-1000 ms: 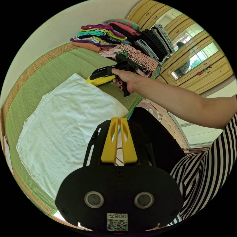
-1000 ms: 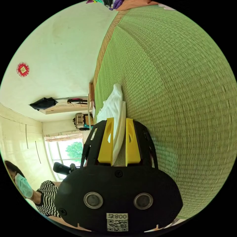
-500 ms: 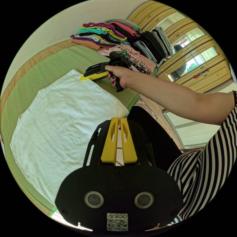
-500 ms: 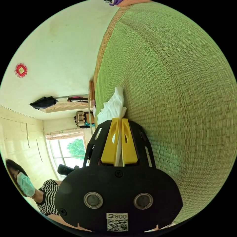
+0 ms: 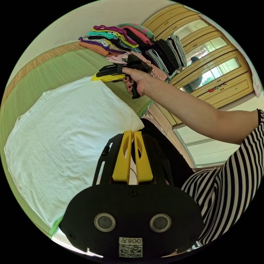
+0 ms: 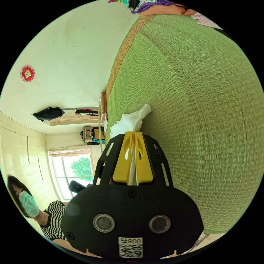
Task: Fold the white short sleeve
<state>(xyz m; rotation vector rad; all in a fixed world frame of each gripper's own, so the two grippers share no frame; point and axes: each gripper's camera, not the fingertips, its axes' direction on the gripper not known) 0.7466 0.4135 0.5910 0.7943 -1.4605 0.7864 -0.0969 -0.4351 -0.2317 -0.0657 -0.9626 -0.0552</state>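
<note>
The white short sleeve shirt lies spread on the green woven mat. My left gripper is shut on the shirt's near corner at the mat's edge. Across the shirt, a hand holds my right gripper at the far corner. In the right gripper view, the right gripper is shut on a bunched fold of the white shirt, which stands up off the mat.
Stacks of folded clothes sit at the mat's far end, also seen as clothes. A wooden wardrobe with mirrors stands past them. A person's striped sleeve is close on the right. The mat's edge drops to the floor.
The right gripper's jaws, open around the shirt's corner a second ago, have shut on it and raised it a little. The left gripper keeps its grip on the near corner.
</note>
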